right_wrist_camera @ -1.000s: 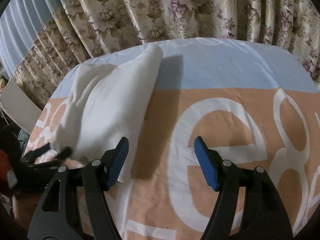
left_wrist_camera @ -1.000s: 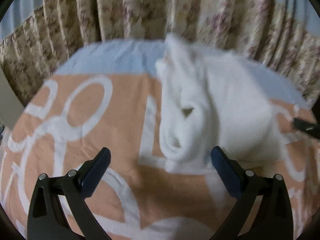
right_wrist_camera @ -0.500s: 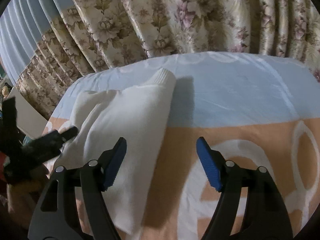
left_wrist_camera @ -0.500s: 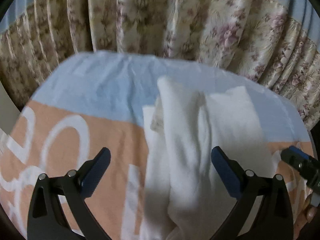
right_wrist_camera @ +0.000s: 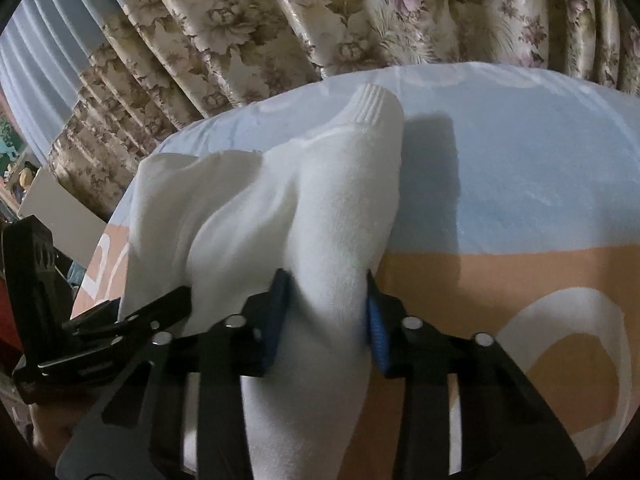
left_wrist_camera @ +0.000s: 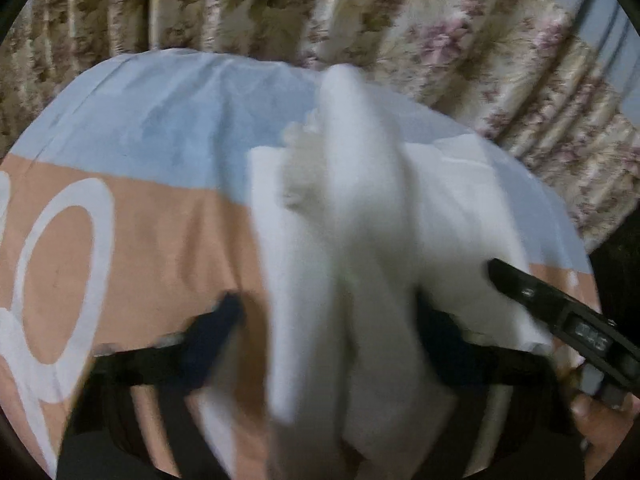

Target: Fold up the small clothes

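A white fleecy garment (right_wrist_camera: 280, 216) with a ribbed cuff lies bunched on the bed. My right gripper (right_wrist_camera: 326, 312) is shut on its near edge, the blue pads pressing the cloth from both sides. In the left wrist view the garment (left_wrist_camera: 360, 240) fills the middle, blurred. My left gripper (left_wrist_camera: 332, 324) straddles a fold of it with the fingers still apart; the cloth hides the right fingertip. The right gripper's finger shows in the left wrist view (left_wrist_camera: 560, 304), and the left gripper shows in the right wrist view (right_wrist_camera: 128, 320).
The bed cover (right_wrist_camera: 520, 200) is pale blue at the far end and orange with large white letters nearer me. Floral curtains (right_wrist_camera: 360, 12) hang right behind the bed. A white box or board (right_wrist_camera: 60, 220) stands to the left of the bed.
Both grippers moved forward onto the garment. The right gripper closed on its near edge. The left gripper's fingers narrowed around a fold, and the cloth bunched up between them.
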{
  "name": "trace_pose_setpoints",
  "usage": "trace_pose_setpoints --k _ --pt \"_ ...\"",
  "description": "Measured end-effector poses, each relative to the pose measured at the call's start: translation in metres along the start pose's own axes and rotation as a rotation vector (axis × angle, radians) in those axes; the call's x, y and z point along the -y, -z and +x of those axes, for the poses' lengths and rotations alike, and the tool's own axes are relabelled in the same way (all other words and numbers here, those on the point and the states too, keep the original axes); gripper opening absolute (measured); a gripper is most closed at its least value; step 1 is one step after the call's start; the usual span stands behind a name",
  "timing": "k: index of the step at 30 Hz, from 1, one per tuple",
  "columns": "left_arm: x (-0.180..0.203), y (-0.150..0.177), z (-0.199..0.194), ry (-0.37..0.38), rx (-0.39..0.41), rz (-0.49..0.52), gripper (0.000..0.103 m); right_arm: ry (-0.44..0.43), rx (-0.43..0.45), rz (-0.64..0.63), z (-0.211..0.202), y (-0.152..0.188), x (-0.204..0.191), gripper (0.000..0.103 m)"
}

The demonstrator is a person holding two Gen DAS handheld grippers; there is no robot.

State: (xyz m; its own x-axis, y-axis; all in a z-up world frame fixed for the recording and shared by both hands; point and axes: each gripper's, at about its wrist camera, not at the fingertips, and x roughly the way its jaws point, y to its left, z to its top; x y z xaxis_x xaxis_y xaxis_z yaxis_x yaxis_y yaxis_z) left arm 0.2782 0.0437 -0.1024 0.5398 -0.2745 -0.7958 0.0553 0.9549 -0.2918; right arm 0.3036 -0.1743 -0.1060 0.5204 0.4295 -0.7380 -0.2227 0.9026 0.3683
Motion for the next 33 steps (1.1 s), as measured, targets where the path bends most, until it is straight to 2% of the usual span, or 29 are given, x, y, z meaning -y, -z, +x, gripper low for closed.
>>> trace_pose_setpoints --k 3,6,9,11,14,17,19,20,22,24,25,27,29,31,33 --pt "0.026 0.0 -0.007 -0.066 0.019 0.091 0.042 0.011 0.02 -0.025 -0.012 -0.001 -0.004 0.026" --pt "0.038 0.002 -0.011 -0.067 0.018 0.07 0.036 0.021 0.034 -0.058 -0.028 0.0 -0.006 0.026" --pt "0.069 0.014 -0.016 -0.027 -0.002 0.079 0.035 0.069 0.072 -0.067 -0.065 0.002 0.008 0.026" --pt "0.105 0.029 -0.019 0.007 -0.013 0.106 0.035 0.089 0.078 -0.055 -0.089 0.003 0.027 0.026" --pt "0.158 0.052 -0.017 0.07 -0.026 0.113 0.035 0.154 0.077 -0.041 -0.135 0.012 0.075 0.026" --pt "0.213 0.071 -0.001 0.107 -0.044 0.133 0.037 0.227 0.057 -0.027 -0.161 0.025 0.121 0.026" --pt "0.236 0.079 0.009 0.076 -0.045 0.157 0.049 0.26 0.036 -0.004 -0.168 0.039 0.151 0.027" --pt "0.244 0.084 0.011 0.025 -0.023 0.173 0.054 0.266 0.019 -0.007 -0.166 0.046 0.161 0.029" --pt "0.246 0.088 0.01 -0.06 0.029 0.193 0.089 0.318 0.02 -0.022 -0.164 0.059 0.17 0.033" --pt "0.235 0.09 0.005 -0.144 0.082 0.209 0.1 0.359 0.058 -0.004 -0.169 0.069 0.173 0.061" --pt "0.23 0.089 0.005 -0.168 0.096 0.224 0.102 0.356 0.068 0.013 -0.172 0.072 0.172 0.065" --pt "0.222 0.091 0.0 -0.214 0.126 0.275 0.102 0.351 0.093 0.021 -0.18 0.082 0.161 0.066" --pt "0.216 0.095 -0.007 -0.238 0.164 0.306 0.102 0.361 0.121 -0.023 -0.186 0.097 0.142 0.071" --pt "0.212 0.102 -0.011 -0.23 0.19 0.313 0.102 0.385 0.091 -0.078 -0.174 0.117 0.132 0.075" --pt "0.205 0.112 -0.011 -0.199 0.185 0.305 0.102 0.383 0.074 -0.08 -0.165 0.128 0.132 0.077"
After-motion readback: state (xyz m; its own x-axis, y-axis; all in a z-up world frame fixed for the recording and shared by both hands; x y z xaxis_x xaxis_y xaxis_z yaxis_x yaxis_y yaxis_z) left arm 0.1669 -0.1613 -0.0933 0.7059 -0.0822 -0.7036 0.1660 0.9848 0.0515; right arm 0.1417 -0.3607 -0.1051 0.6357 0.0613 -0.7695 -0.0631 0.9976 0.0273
